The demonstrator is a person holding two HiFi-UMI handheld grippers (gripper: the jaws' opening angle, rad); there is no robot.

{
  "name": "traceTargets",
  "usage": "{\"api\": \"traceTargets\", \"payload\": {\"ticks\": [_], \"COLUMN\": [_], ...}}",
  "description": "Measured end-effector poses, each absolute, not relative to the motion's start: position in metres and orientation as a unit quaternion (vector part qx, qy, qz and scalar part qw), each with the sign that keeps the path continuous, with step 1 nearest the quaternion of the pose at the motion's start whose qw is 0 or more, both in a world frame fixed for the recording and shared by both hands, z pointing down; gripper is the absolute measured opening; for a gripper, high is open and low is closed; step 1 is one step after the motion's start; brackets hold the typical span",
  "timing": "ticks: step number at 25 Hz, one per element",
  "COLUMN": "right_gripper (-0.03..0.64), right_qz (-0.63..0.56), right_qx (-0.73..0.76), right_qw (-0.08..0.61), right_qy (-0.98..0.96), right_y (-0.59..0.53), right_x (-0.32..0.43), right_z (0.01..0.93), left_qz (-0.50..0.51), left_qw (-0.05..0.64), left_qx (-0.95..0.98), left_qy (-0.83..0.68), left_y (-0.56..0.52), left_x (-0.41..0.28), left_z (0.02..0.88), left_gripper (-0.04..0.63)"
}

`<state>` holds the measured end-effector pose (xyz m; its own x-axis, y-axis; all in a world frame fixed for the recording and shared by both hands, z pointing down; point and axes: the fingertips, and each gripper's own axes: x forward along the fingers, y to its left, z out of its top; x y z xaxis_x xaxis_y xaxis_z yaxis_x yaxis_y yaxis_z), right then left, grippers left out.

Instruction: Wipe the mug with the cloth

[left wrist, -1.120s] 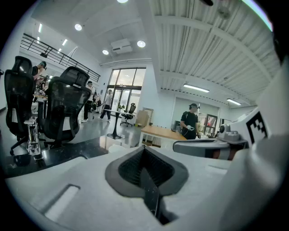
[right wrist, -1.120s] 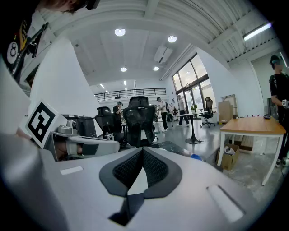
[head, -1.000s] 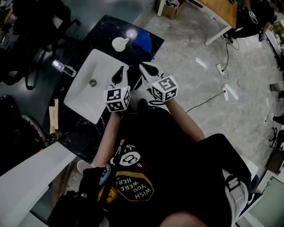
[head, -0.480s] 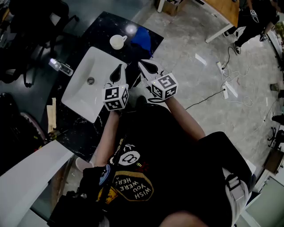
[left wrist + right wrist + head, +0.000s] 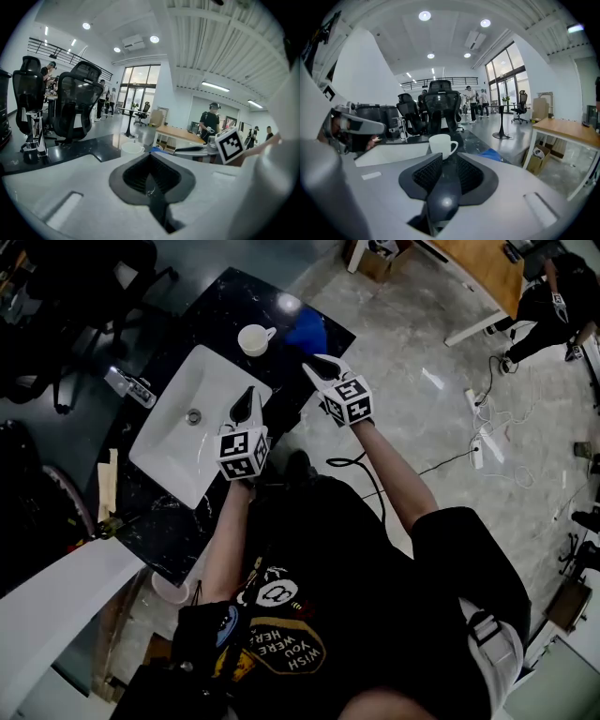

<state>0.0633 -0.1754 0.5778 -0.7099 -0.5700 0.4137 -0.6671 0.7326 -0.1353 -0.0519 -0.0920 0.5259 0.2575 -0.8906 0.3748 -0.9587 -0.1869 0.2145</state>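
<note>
A white mug (image 5: 253,338) stands on the black counter (image 5: 216,310) behind the sink. Close to its right lies a blue cloth (image 5: 307,331). My right gripper (image 5: 319,367) hovers at the counter's right edge, just short of the cloth; its jaws are opening with nothing between them. In the right gripper view (image 5: 445,161) the mug (image 5: 442,145) is straight ahead and the cloth (image 5: 492,154) is to its right. My left gripper (image 5: 246,404) is shut and empty over the sink's right rim. The left gripper view (image 5: 151,157) shows the mug (image 5: 131,148) ahead.
A white sink (image 5: 178,442) with a drain (image 5: 193,416) is set in the counter. A clear bottle (image 5: 127,385) lies left of it. Office chairs (image 5: 440,110) stand beyond the counter. A wooden table (image 5: 478,268) and floor cables (image 5: 487,418) lie to the right.
My right gripper has reached forward, away from the body and toward the cloth. My left gripper has stayed over the sink's right rim.
</note>
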Motion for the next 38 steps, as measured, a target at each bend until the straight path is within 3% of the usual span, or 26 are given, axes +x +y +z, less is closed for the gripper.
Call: {"api": "traceTargets", "payload": {"ticks": [5, 14, 16, 23, 28, 32, 38], "right_gripper": [0.157, 0.218, 0.211, 0.083, 0.071, 0.071, 0.071], "right_qz": [0.091, 0.11, 0.11, 0.107, 0.195, 0.161, 0.127], "right_qx": [0.339, 0.313, 0.325, 0.322, 0.308, 0.34, 0.321], "right_qw": [0.246, 0.355, 0.354, 0.356, 0.272, 0.272, 0.273], "right_qy": [-0.904, -0.874, -0.87, -0.871, -0.891, -0.886, -0.898], "right_y": [-0.244, -0.295, -0.291, -0.255, -0.22, -0.244, -0.233], "right_x": [0.07, 0.063, 0.059, 0.04, 0.01, 0.001, -0.021], "right_z": [0.615, 0.673, 0.676, 0.674, 0.654, 0.641, 0.626], "left_qz": [0.088, 0.093, 0.09, 0.084, 0.104, 0.096, 0.012], "left_qw": [0.212, 0.234, 0.239, 0.243, 0.21, 0.195, 0.246], "left_qx": [0.748, 0.748, 0.751, 0.769, 0.788, 0.812, 0.833], "left_qy": [-0.623, -0.614, -0.609, -0.584, -0.569, -0.542, -0.496], "left_y": [-0.107, -0.124, -0.127, -0.156, -0.197, -0.234, -0.266], "left_x": [-0.063, -0.088, -0.095, -0.119, -0.126, -0.109, -0.093], "left_z": [0.536, 0.556, 0.559, 0.568, 0.571, 0.574, 0.567], "left_gripper": [0.003, 0.003, 0.003, 0.003, 0.003, 0.003, 0.003]}}
